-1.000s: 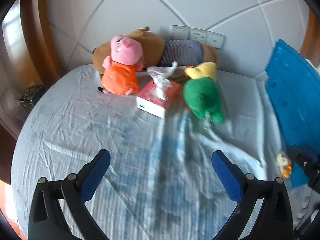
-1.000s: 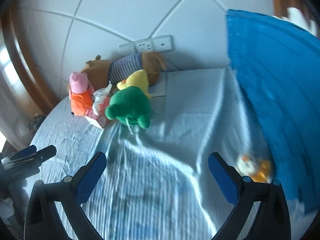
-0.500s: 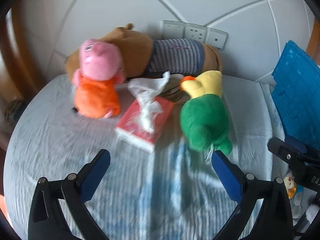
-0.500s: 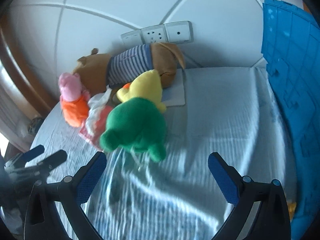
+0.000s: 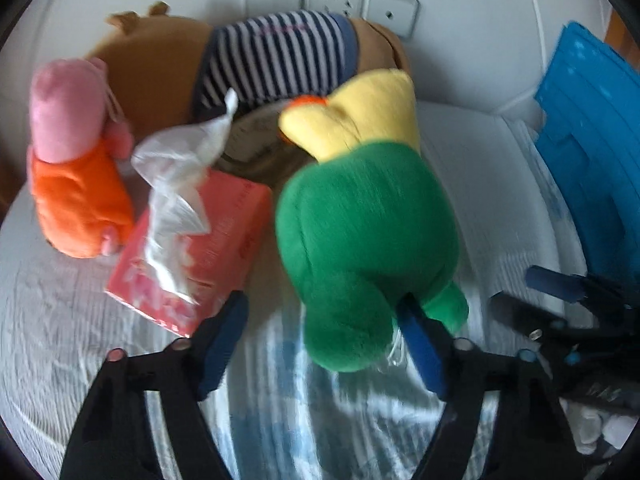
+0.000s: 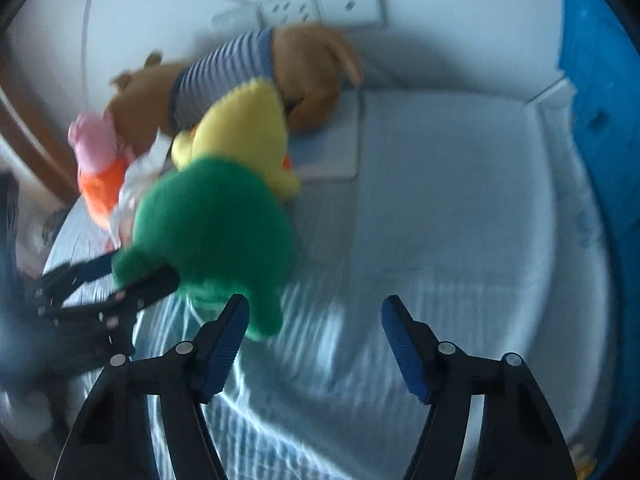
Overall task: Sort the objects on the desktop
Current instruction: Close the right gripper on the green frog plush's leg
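Change vs 1 s ago: both wrist views now much closer to the toy cluster; toys fill the upper half of each view, bed sheet [image 5: 60, 320] blurred.
Jaws, change: both grippers' jaws have just been closing from full-wide to a narrower gap.
L gripper [image 5: 320, 324]: angled steeply down at the sheet, jaws part-closed. Rear of the green plush [image 5: 360, 232] sits between the pads; R pad lies against/behind the plush's lower lobe, L pad stands clear of it, just beside the tissue box [image 5: 208, 256]. No squeeze seen, so not gripping.
R gripper [image 6: 316, 328]: angled steeply down, jaws part-closed, only sheet between the pads. L pad tip just beside the green plush's foot; contact can't be told (blur). Holding nothing.
Cross-view: R gripper shows at the right edge of the L view, near the blue panel [image 5: 592, 152]; L gripper shows at the left of the R view, its fingers overlapping the green plush.
Green plush: lies on the sheet mid-bed, yellow head toward the wall end, green rear toward the grippers.
Pink-orange plush [image 5: 76, 160]: near the left edge of the bed, touching the tissue box's left side.
Tissue box: red, between the two small plushes, tissue sticking up.
Brown striped plush [image 5: 260, 56]: lies along the wall end of the bed, under the wall sockets [image 5: 328, 0].
Blue panel: stands at the right edge of the bed.
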The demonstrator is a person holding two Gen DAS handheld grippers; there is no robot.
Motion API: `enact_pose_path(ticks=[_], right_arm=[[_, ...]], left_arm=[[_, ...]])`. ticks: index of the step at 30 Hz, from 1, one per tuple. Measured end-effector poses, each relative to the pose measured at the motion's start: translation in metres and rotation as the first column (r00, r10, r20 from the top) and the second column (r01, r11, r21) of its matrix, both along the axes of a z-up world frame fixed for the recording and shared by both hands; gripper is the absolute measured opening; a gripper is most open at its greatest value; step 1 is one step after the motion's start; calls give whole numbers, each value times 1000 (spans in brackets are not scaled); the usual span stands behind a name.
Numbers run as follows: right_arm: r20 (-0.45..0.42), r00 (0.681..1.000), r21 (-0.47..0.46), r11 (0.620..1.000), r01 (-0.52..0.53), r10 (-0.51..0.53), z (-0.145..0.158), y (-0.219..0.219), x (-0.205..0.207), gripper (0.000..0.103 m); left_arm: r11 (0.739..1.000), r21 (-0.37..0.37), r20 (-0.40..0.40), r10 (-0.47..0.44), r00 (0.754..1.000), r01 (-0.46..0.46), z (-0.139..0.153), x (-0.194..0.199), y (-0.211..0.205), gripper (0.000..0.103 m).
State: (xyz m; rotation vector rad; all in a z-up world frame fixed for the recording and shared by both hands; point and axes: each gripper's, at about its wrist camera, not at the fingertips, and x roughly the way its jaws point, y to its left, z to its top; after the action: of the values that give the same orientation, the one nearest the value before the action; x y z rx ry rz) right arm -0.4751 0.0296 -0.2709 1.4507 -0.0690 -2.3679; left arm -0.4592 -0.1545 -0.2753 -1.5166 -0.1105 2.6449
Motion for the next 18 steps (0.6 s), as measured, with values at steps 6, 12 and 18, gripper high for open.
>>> enact_pose_path(ticks=[6, 12, 18], right_arm=[[-2, 997, -2, 997, -74, 74, -21, -22, -5, 79], [-16, 995, -35, 995, -97, 96, -34, -37, -21, 52], [4, 990, -72, 987, -141, 141, -31, -47, -4, 27]], left_arm=[[999, 32, -13, -25, 1000, 25, -4, -5, -2, 73], [994, 93, -6, -62, 998, 63, -1, -10, 0, 39], [996, 70, -24, -53, 998, 55, 16, 14, -3, 34]])
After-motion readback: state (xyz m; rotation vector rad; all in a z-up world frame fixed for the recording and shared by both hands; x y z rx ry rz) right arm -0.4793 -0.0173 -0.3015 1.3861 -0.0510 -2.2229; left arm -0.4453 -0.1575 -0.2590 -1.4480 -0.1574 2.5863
